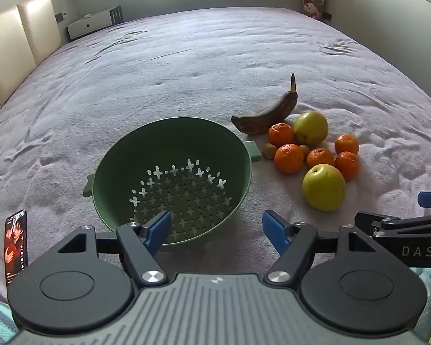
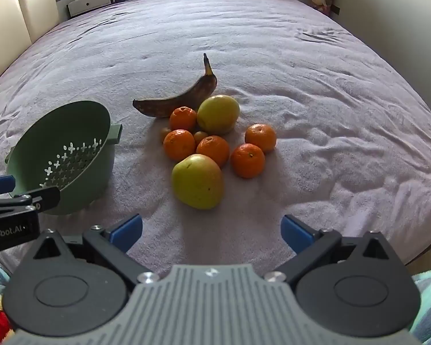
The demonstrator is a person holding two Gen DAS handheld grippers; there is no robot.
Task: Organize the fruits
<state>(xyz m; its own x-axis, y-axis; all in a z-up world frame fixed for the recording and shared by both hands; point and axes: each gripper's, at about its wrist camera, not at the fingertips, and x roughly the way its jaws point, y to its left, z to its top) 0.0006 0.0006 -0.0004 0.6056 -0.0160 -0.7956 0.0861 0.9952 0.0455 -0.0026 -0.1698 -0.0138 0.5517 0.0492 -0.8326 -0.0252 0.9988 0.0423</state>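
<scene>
Left gripper [image 1: 215, 230] jaws wide, nothing held; right gripper [image 2: 211, 230] jaws wide, nothing held. Fruit pile on bed [image 2: 273, 57]: near apple [image 2: 197, 181] at 12 o'clock of right gripper; green colander [image 2: 71, 149] at 10 o'clock, beside pile

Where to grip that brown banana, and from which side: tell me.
Grip the banana across its thick middle, coming down from above and behind. It lies flat on the bed, curved, stem raised at the far end; a tangerine and an apple crowd its near side, so the right gripper, open, likely finds room only at the far flank.
</scene>
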